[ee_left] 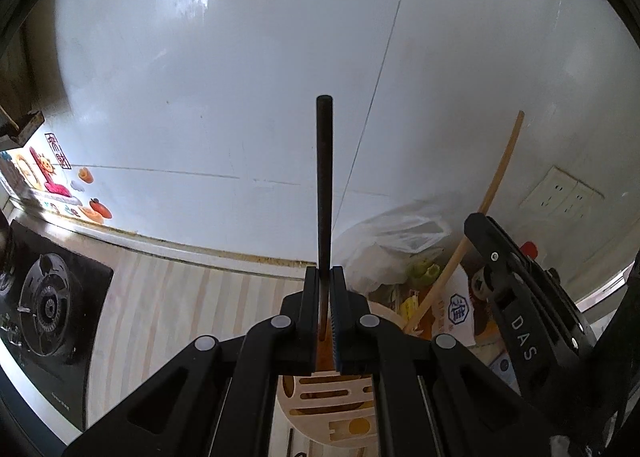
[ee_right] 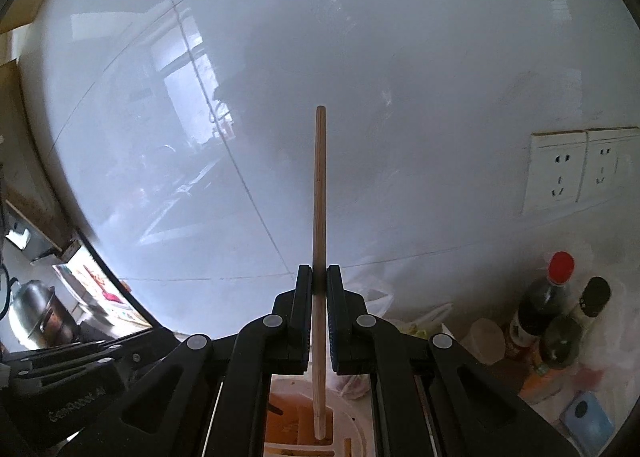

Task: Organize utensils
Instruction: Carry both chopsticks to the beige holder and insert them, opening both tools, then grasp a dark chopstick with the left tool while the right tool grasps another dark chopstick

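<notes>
L gripper (ee_left: 325, 277) – jaws clamped tight on a dark chopstick (ee_left: 324, 177), tilted steeply down. R gripper (ee_right: 319, 277) – jaws pinched on a pale wooden chopstick (ee_right: 320, 197), angled down, just beside L.

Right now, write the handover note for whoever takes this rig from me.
Left gripper: shut on a dark chopstick, held upright, its lower end just above the utensil holder.
Right gripper: shut on a light wooden chopstick, also upright, its lower tip over the holder's orange inside.
Both grippers hang side by side over the holder on the striped counter, near the wall.
Done: both chopsticks picked up and brought over the holder.
Left: lower each into a slot, then open. Whether other utensils remain outside cannot be seen.
</notes>
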